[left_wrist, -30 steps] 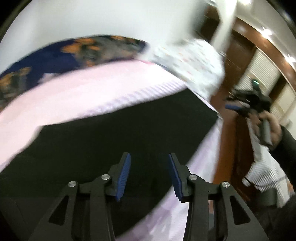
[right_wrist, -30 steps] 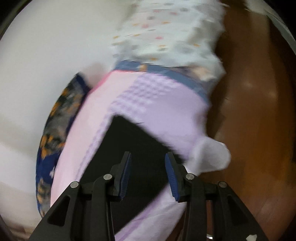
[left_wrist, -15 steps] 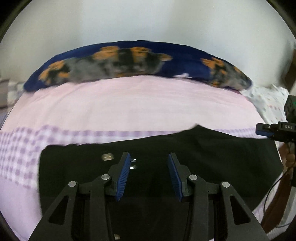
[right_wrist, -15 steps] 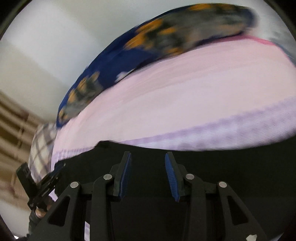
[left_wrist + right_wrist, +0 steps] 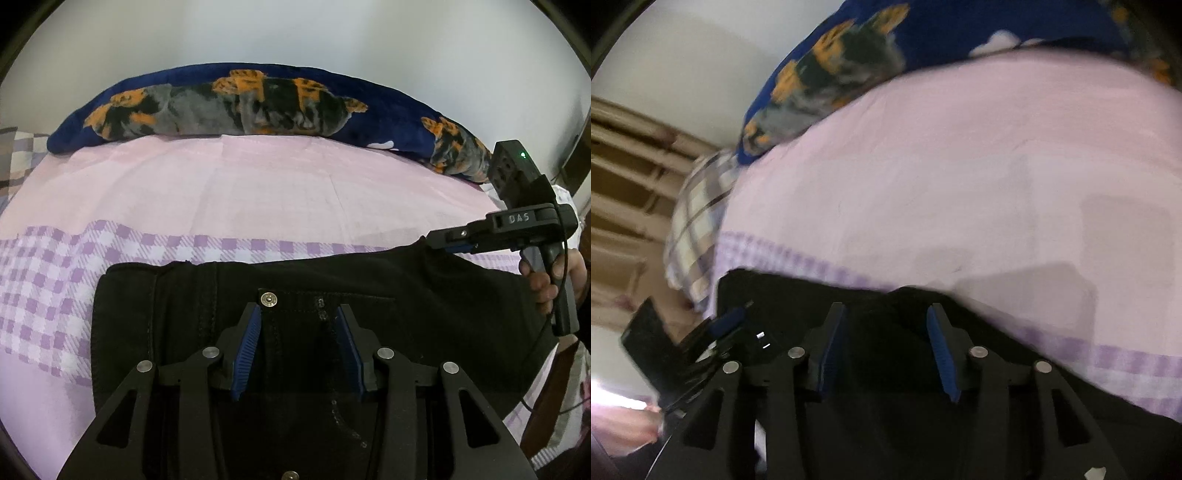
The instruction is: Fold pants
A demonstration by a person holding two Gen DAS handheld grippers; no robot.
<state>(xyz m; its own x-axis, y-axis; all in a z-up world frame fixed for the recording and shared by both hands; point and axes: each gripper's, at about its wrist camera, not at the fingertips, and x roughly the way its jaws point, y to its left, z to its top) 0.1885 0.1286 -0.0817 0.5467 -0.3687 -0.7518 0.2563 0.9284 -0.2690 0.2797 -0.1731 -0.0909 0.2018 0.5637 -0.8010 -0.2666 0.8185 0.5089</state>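
Black pants lie flat across a pink and purple checked bed sheet. My left gripper is open just over the waistband, its tips either side of the fly beside a metal button. My right gripper reaches the pants' far edge at the right, held by a hand. In the blurred right wrist view the right gripper has a raised fold of the pants between its pads. Its jaws are closing, though the pads still stand apart. The left gripper shows at the left.
A long dark blue cushion with orange patches lies along the far side of the bed against a white wall. A checked pillow sits at the bed's left end. A cable hangs from the right gripper.
Both views swung round from the bed's end to face across it. The left gripper came in over the waistband. The right gripper travelled to the pants' far edge and dropped onto it.
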